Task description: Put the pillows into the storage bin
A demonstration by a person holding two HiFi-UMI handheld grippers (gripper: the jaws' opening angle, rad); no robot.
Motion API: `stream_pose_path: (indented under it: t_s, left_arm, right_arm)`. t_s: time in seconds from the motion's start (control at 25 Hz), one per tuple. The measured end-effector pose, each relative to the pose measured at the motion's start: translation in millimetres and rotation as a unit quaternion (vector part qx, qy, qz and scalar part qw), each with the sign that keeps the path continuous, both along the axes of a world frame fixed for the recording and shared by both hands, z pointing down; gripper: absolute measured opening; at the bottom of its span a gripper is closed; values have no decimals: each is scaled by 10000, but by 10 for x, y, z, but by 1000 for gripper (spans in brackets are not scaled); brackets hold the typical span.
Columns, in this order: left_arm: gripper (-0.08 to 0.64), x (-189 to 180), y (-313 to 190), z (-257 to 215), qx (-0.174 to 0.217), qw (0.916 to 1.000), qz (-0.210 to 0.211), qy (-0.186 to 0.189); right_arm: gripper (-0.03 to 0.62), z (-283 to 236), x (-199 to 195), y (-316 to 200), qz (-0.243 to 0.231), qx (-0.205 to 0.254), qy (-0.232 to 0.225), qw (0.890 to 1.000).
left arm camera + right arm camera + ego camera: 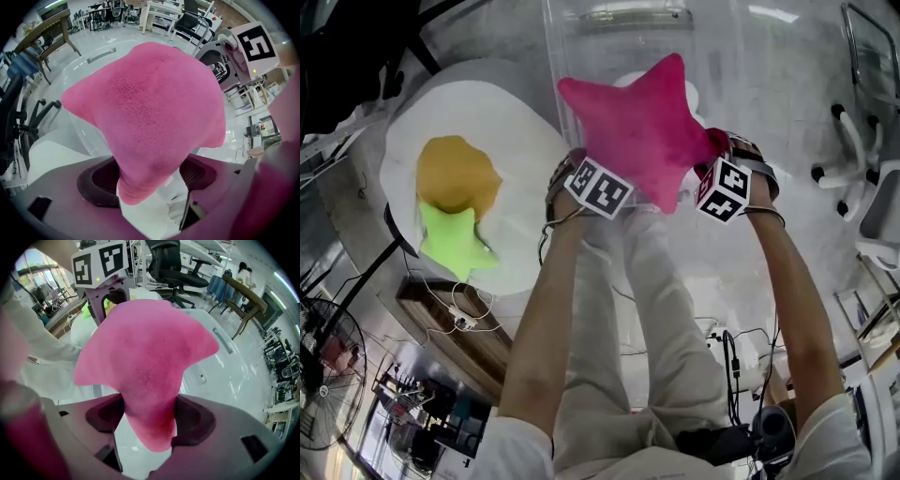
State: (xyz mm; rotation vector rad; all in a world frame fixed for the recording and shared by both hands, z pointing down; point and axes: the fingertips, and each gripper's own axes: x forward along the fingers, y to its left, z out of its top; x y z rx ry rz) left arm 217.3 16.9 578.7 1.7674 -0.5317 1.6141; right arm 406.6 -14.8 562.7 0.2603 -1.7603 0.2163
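Roughly midway, judging by the head view: holding a pink star pillow up over the near edge of the clear storage bin, gripped at one lower point by the left gripper and at another by the right gripper, not yet let go inside. Left to fetch, probably: a green star pillow lying at the lower edge of a big fried-egg cushion on the floor, well apart from the bin, and perhaps that cushion too. Cannot tell what, if anything, already lies in the bin. In the left gripper view: clamped on one plush, fuzzy pink tip, squeezed narrow between the dark pads, bulging wide beyond them. In the right gripper view: likewise closed on another tip, pinched between pads; soft, thick, evenly pink, no seam to be seen.
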Motion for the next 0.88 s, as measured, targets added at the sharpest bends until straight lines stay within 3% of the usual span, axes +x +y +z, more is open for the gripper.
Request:
stream_pose_path:
  t_s: [0.4,0.6,0.68,0.76,0.88]
  left_arm:
    - [396,250,122,133,-339,9980,-516,165]
    - [385,277,191,184,-540,9967,-571,213]
    - [379,258,205,209,-573,9967,-536,201]
    - [372,223,180,246,-521,9973,-494,181]
    - [383,162,144,273,-491,9972,-537,179]
  right_arm:
    - [336,189,186,-301,-886,-10,473,9949]
    - [350,273,212,-404,-1168,55,653,9910]
    - [353,329,247,-466,-1018,182,711,9921]
    - [331,385,336,-530,-506,152,670,9964]
    - [351,402,441,-535,92,-17,587,9982]
